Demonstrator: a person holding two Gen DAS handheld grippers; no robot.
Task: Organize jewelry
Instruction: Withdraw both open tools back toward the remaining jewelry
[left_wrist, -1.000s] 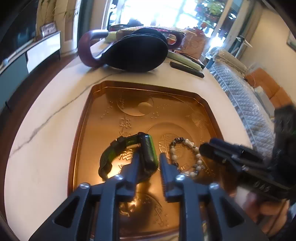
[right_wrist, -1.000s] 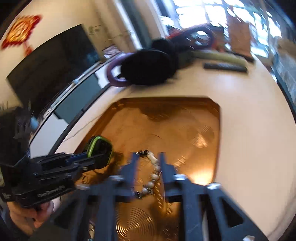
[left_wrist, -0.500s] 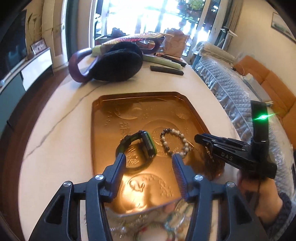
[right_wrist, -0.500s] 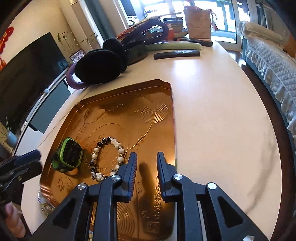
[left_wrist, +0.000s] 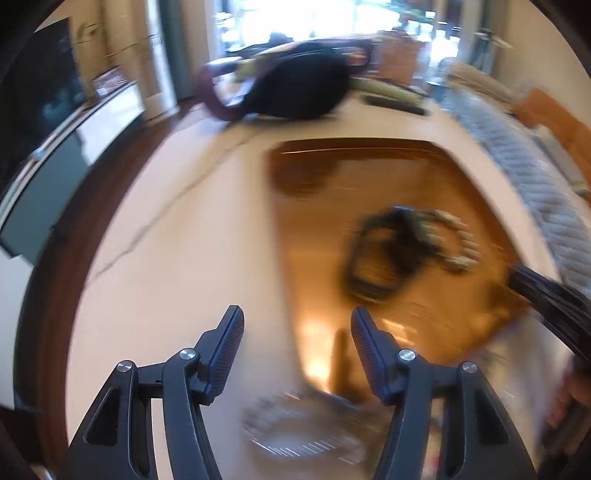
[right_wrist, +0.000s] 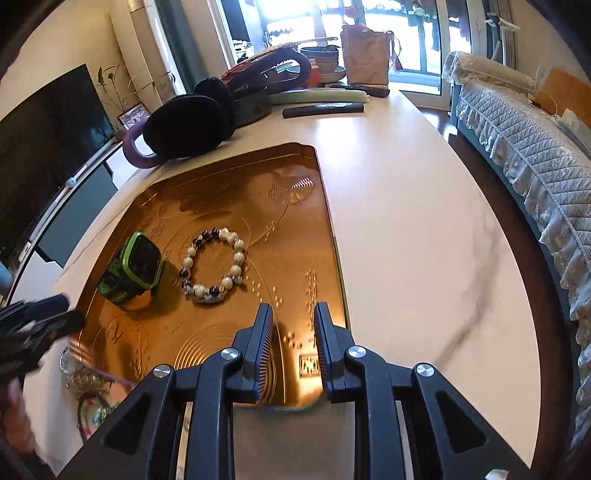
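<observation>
Both grippers have pulled back from the tray (right_wrist: 328, 236), where the watch (right_wrist: 135, 264) and bead bracelet (right_wrist: 212, 264) now lie side by side. Left gripper (left_wrist: 297, 347) gapes wide and empty above the blurred jewelry pile (left_wrist: 306, 428); right gripper (right_wrist: 293, 336) hangs slightly parted, empty. Next, likely, comes fetching another piece from that pile (right_wrist: 86, 387).

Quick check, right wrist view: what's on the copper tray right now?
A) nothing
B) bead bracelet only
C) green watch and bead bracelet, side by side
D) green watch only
C: the watch and bracelet both lie on the tray, watch left of the bracelet, apart, and neither is between the right gripper fingers.
</observation>
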